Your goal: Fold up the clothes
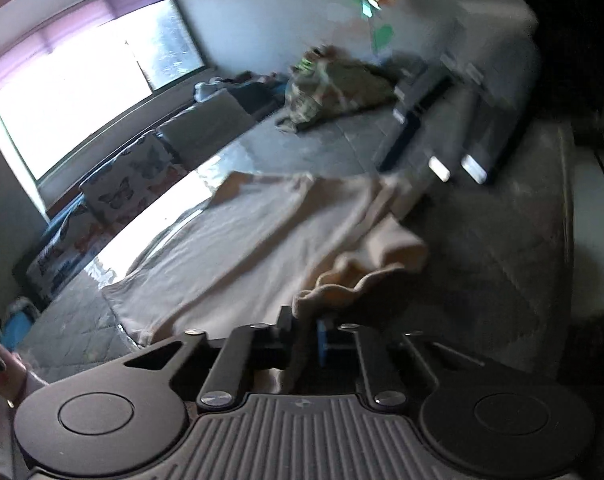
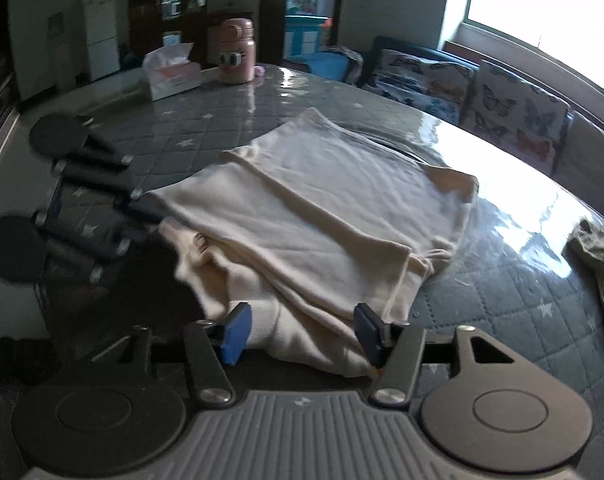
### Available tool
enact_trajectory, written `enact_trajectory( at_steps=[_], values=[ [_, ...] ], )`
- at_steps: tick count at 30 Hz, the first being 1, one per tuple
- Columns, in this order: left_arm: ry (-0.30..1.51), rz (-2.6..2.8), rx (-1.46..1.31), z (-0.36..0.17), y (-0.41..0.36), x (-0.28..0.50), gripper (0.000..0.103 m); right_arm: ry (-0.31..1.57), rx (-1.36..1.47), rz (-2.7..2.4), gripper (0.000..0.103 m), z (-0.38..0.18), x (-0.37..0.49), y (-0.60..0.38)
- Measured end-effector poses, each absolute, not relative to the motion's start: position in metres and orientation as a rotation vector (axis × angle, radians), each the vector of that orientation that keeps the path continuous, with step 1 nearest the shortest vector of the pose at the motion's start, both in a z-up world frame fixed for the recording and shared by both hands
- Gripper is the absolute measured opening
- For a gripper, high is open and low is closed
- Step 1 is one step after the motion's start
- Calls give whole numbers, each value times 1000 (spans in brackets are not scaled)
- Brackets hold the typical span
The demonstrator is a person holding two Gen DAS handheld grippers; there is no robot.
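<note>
While the cream cloth [image 2: 322, 208] lies in the middle of the grey quilted table [image 2: 206, 128], part of it is already folded over, so one flat layer sits on top of another. Its near edge is bunched up and hangs toward the right gripper [image 2: 302, 332]. That gripper's two blue pads [image 2: 235, 332] stand far apart, one on each side of the bunched edge, and they do not squeeze it.

Seen from the left wrist, the left gripper [image 1: 302, 340] has its jaws pressed close together with a wavy fold of the cream cloth [image 1: 262, 240] pinched between them. From the right wrist view, the same left gripper [image 2: 142, 208] shows up at the left side of the cloth, touching its corner.

Farther back on the table stand a pink bottle with cartoon eyes [image 2: 235, 51] and a tissue box [image 2: 170, 72], side by side. A green patterned cloth [image 2: 602, 248] sits at the right edge of the table, well apart from the cream one. Beyond the table are butterfly cushions [image 2: 514, 120] under a bright window [image 2: 542, 12].
</note>
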State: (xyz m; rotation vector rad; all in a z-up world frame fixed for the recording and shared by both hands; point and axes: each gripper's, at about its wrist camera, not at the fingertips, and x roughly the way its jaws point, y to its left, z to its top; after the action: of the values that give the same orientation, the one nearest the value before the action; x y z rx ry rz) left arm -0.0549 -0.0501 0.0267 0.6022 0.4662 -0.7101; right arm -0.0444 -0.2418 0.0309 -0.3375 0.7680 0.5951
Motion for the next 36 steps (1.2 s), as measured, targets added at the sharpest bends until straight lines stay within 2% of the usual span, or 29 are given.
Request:
enact_trajectory(
  at_steps=[6, 10, 13, 17, 18, 19, 20, 21, 26, 30, 36],
  values=[
    [512, -664, 431, 50, -39, -19, 9, 713, -444, 639, 75, 27, -49, -229],
    [522, -660, 417, 50, -34, -19, 9, 652, -526, 653, 75, 21, -48, -216],
    [529, -658, 406, 50, -30, -19, 9, 648, -564, 636, 62, 13, -40, -209],
    [539, -654, 391, 50, -25, -19, 14, 712, -463, 622, 31, 13, -22, -218],
    [541, -653, 388, 50, -24, -19, 19, 727, -430, 613, 23, 15, -18, -221],
    [544, -652, 384, 50, -23, -19, 23, 742, -397, 605, 20, 16, -15, -224],
    [546, -651, 380, 50, -22, -19, 34, 757, -357, 600, 17, 18, -11, -228],
    [549, -651, 377, 51, -20, -19, 41, 771, -314, 594, 16, 20, -8, -232],
    [513, -632, 461, 38, -21, -30, 53, 787, -195, 577, 12, 30, 4, -239],
    [484, -617, 529, 28, -22, -39, 59, 779, -125, 569, 11, 39, 15, -242],
    [439, -593, 630, 13, -23, -52, 56, 748, -96, 553, 10, 48, 20, -241]
  ],
)
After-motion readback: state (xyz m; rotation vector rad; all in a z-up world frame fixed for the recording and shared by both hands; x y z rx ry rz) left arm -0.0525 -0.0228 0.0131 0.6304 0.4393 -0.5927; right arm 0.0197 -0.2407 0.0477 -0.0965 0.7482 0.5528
